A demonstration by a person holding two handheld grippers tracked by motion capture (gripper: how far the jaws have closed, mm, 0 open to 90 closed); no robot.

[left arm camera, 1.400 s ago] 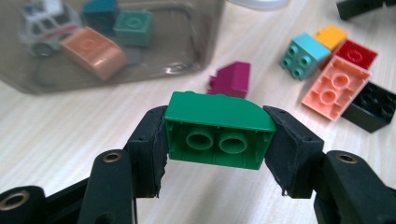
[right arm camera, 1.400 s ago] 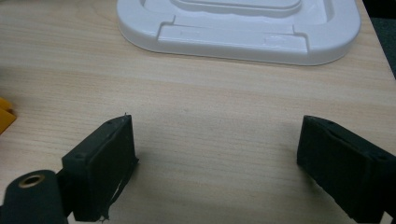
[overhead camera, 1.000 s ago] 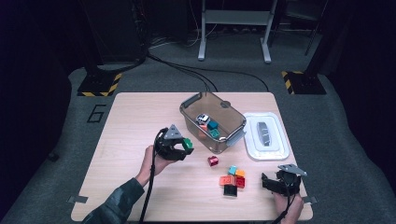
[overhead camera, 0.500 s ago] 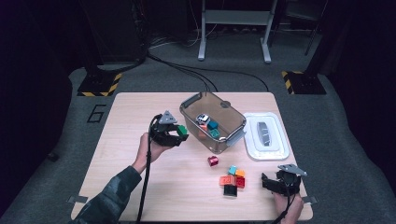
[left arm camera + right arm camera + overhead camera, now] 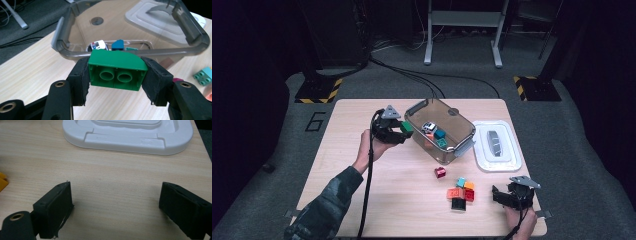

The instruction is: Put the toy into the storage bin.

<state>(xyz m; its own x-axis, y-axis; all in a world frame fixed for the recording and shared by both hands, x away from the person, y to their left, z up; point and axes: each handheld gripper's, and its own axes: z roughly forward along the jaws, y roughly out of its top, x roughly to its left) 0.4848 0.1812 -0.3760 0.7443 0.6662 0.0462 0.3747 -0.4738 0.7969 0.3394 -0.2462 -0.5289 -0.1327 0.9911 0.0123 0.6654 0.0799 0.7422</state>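
Jaws of the left gripper [image 5: 116, 72] clamp a green block [image 5: 117, 70] by its two short ends, its hollow underside with two round tubes facing the camera in the left gripper view. In the high view the left gripper [image 5: 394, 131] holds the green block [image 5: 406, 127] above the table, just beside the near left wall of a clear plastic bin [image 5: 462, 131]. Inside the bin lie a small white toy car [image 5: 99, 45], a dark blue block [image 5: 117, 45] and a teal piece, partly hidden behind the rim.

Jaws of the right gripper [image 5: 116, 207] stand wide apart with bare wooden table [image 5: 112, 180] between them. This gripper [image 5: 508, 196] rests low at the table's near right corner. A white lid [image 5: 130, 135] lies flat ahead of it, to the right of the bin. Between the two hands, a red block [image 5: 440, 172] sits alone, and a cluster of orange, teal, red and black blocks [image 5: 461, 192] lies near the right gripper.
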